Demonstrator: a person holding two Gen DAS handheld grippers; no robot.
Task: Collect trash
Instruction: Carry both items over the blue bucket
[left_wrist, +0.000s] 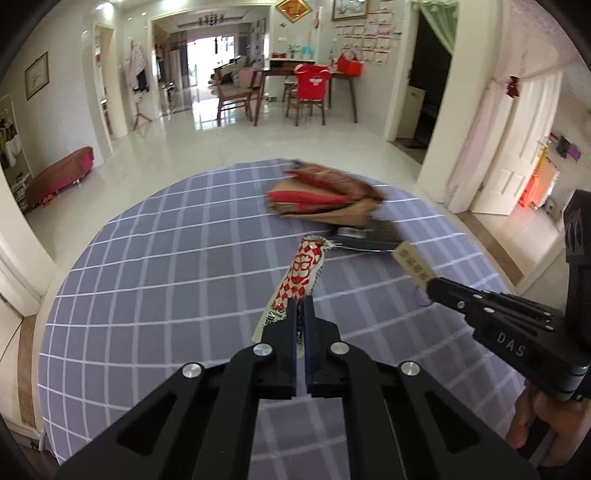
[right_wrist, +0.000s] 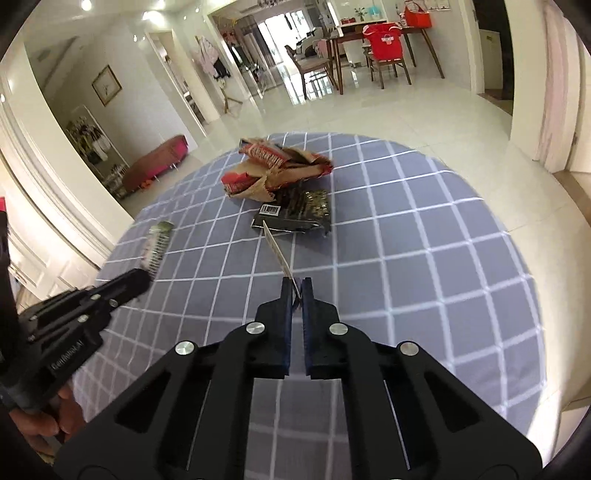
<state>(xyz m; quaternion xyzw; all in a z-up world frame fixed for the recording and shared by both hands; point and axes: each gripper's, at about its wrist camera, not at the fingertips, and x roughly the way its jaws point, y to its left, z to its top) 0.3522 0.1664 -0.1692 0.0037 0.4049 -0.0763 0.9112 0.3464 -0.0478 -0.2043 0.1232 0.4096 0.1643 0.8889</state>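
My left gripper (left_wrist: 302, 301) is shut on a red-and-white patterned wrapper (left_wrist: 303, 273), held above the round table with the blue checked cloth (left_wrist: 166, 258). The wrapper also shows in the right wrist view (right_wrist: 157, 243), blurred. My right gripper (right_wrist: 296, 284) is shut on a thin tan paper tag (right_wrist: 275, 245), also visible in the left wrist view (left_wrist: 413, 264), with the right gripper (left_wrist: 430, 291) there. A crumpled red-and-brown snack bag (right_wrist: 273, 166) and a black wrapper with a barcode (right_wrist: 295, 212) lie on the far part of the table.
The table edge curves round on all sides, with shiny tiled floor beyond. A dining table with chairs (left_wrist: 306, 92) stands far back. A pink bench (right_wrist: 155, 162) stands by the left wall. A white door (left_wrist: 513, 147) is on the right.
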